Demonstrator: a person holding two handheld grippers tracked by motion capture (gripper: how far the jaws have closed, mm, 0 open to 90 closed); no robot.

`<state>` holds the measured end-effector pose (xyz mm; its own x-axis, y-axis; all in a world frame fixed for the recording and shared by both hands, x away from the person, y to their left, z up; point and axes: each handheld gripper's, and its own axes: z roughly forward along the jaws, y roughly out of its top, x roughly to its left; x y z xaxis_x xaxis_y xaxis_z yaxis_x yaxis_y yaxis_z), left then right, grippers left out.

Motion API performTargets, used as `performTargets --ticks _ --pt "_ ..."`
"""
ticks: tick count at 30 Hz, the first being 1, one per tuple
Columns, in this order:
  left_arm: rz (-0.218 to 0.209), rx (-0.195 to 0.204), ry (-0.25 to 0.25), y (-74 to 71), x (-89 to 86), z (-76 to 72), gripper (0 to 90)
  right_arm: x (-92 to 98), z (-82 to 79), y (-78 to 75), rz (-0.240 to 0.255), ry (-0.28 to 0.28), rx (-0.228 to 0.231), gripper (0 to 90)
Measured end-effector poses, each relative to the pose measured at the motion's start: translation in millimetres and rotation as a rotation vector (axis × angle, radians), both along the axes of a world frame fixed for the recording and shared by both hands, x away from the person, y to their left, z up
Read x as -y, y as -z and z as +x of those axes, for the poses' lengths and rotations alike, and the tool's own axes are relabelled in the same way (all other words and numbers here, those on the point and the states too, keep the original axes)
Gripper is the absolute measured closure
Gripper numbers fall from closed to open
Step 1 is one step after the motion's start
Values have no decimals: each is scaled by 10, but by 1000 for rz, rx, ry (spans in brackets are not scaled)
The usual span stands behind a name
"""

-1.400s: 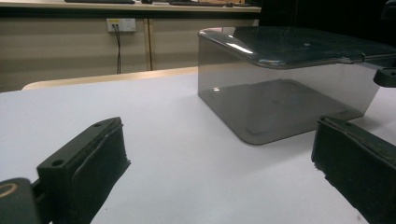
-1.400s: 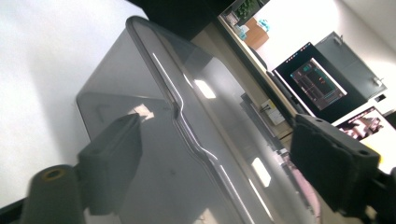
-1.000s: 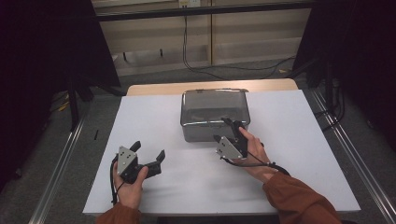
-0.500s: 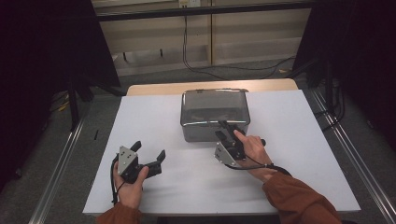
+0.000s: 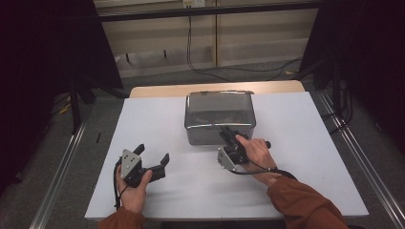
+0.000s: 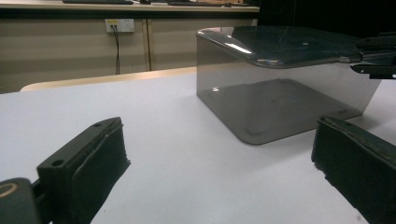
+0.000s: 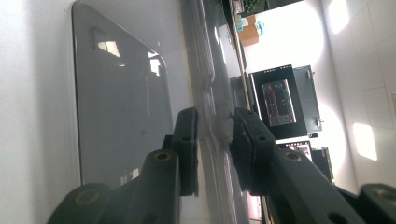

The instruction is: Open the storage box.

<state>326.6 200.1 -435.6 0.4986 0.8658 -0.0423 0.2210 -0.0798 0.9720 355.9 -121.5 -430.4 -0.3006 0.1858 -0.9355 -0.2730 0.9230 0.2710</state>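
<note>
A smoky box sits in the middle of the white table. The right gripper, just below the box, has a jaw on each side of the lid's near edge. The left gripper, lower left, is spread wide, well apart from the box.
</note>
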Motion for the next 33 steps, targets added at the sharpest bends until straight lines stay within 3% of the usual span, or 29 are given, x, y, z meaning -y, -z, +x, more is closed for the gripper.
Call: performTargets --ticks 5,17,24,26,33 --pt "-14 1 3 2 2 0 30 -1 1 -9 -3 -4 7 756" --pt "22 -19 14 13 13 16 53 3 1 -16 -2 -12 8 762" --pt "-8 -38 40 5 -13 34 60 6 1 -22 10 -9 5 762" --pt "-19 -36 55 7 -14 43 60 8 1 -23 14 -8 2 762" --pt "7 -14 61 7 3 42 44 10 3 -29 18 -12 2 763"
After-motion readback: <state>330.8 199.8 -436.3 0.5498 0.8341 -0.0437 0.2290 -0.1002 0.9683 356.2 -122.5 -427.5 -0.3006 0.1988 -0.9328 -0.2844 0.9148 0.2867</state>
